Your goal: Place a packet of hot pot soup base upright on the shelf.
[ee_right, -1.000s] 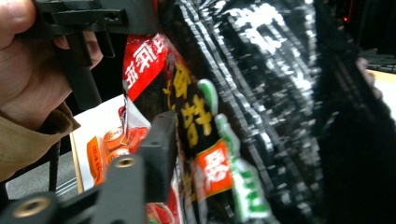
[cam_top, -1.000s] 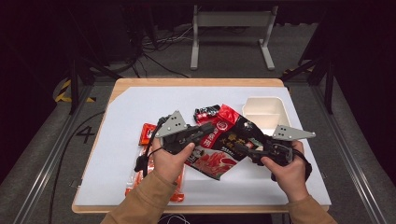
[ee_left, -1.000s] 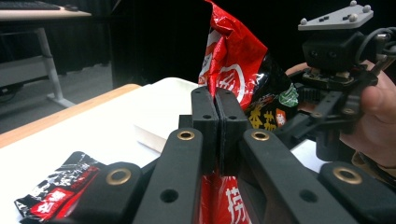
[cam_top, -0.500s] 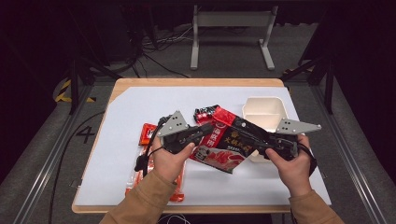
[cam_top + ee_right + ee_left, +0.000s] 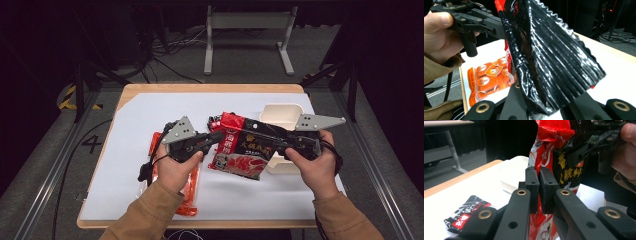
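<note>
A dark room with cables and a metal stand on the floor surrounds a wooden table (image 5: 150,95) covered by a pale sheet. A person's two forearms come in from the near edge, each hand holding a hand-held gripper.

Between them a red and black snack bag (image 5: 243,149) hangs clear of the table, its long axis running from one hand-held gripper to the other. The left hand-held gripper (image 5: 539,192) is clamped on the bag's left edge, its jaws nearly touching with the film pinched between. The right hand-held gripper (image 5: 272,141) has just been closing, and its jaws now pinch the bag's right edge. The two hands are equally near the bag, one at each end, so the next move looks likely to turn on pulling or carrying it between them.

Beyond the right hand-held gripper sits a white container (image 5: 283,115). Under the left forearm lies an orange packet (image 5: 188,186).

The left gripper view adds a small black and red sachet (image 5: 465,212) on the table, below and left of its jaws. The right gripper view shows the bag's black pleated back (image 5: 554,60).
</note>
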Motion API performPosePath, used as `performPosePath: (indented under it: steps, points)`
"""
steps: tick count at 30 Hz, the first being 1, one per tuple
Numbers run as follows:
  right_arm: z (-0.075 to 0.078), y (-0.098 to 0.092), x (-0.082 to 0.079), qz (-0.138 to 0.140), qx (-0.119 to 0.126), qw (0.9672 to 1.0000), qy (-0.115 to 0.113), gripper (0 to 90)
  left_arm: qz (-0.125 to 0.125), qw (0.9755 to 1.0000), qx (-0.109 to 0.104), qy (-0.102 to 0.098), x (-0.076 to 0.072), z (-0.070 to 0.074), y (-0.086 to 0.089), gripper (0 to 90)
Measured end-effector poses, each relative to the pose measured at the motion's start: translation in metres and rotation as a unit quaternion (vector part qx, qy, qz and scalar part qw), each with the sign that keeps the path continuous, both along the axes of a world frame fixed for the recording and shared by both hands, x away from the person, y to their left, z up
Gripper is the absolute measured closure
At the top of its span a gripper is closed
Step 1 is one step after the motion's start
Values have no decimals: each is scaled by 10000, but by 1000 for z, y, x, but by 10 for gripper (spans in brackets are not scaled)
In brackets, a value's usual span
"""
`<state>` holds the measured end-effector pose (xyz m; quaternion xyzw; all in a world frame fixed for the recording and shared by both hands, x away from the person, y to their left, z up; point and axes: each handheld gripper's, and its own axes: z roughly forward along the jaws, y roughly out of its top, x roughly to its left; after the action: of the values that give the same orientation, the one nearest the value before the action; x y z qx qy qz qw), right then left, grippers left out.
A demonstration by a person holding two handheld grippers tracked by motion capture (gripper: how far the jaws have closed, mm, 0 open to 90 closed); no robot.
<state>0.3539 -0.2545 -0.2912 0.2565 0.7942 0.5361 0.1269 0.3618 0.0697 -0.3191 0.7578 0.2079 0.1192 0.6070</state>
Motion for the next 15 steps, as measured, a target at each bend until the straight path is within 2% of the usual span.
performPosePath:
  steps: [6,7,8,9,11,15]
  points:
    - [8,-3,4,-47,-9,10000,-48,815,182,9996,164,124,2,-1,17,775]
    - [12,-6,6,-99,-13,9999,-90,815,165,9994,264,177,3,-2,23,759]
    - [14,-8,6,-123,-16,9999,-102,815,165,9994,264,177,3,-2,23,751]
    - [16,-9,6,-133,-25,9998,-114,815,226,9988,384,177,4,-5,31,742]
    - [21,-13,6,-162,-23,9998,-136,816,299,9981,474,264,6,-9,40,723]
    - [30,-19,8,-217,2,9996,-193,816,393,9972,515,361,6,-16,56,667]
